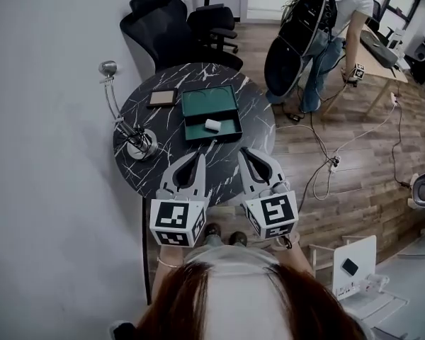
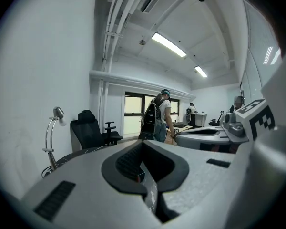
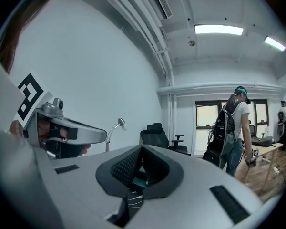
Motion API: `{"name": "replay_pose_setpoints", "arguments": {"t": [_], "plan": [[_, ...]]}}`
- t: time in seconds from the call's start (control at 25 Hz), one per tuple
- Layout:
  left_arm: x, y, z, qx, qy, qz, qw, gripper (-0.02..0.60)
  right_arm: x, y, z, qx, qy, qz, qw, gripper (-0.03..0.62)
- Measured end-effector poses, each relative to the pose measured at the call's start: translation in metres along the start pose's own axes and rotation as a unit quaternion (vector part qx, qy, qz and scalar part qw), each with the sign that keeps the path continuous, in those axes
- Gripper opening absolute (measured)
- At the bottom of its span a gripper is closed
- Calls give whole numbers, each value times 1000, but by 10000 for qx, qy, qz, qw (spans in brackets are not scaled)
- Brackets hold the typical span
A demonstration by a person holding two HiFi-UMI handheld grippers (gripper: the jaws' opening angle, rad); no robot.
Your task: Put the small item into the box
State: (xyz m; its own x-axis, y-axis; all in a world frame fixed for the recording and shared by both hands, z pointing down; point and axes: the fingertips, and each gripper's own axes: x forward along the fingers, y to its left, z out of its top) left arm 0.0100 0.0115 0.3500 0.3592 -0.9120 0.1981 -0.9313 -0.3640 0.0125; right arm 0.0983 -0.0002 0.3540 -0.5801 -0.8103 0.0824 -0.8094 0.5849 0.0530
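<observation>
The left tool (image 1: 198,154) is held low, close in front of the person's body. Its jaws are closed tip to tip and nothing is caught between them. The left gripper view shows only a slice of dark marble through the gap behind the tips. The right tool (image 1: 245,151) hangs just beside it at much the same height. Its jaws are also fully together and empty, with a bit of green showing through the gap in the right gripper view. Both point out over the near edge of the round black worktop (image 1: 168,127), and neither touches anything on it.

Past the tips, toward the middle of the worktop, the green-lined box (image 1: 209,103) lies open. The small item (image 1: 212,125), a pale little block, already lies inside it, in the half nearer the person. A tan square piece (image 1: 162,98) lies just beside the box on its left, and I can't tell what it is. A bent-neck lamp (image 1: 108,68) stands at the left edge. Office chairs (image 1: 163,27) sit behind the worktop, and another person (image 1: 343,20) with a backpack bends over a desk well off to the right.

To my eye the job looks finished, with the item in the box and both tools clear. If the box has a lid to shut, only that would remain.
</observation>
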Motion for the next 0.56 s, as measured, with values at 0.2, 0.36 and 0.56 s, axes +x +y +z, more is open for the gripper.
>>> {"name": "replay_pose_setpoints", "arguments": {"t": [0.2,0.36,0.56], "plan": [[-4,-12,1,63,19,56,10000,8,-10,-1,3,57,-98,98,9999,25],[-9,-17,2,83,27,118,9999,8,-14,2,4,70,-118,193,9997,25],[-13,-20,-2,80,45,124,9999,8,-17,4,2,98,-117,240,9996,25]]}}
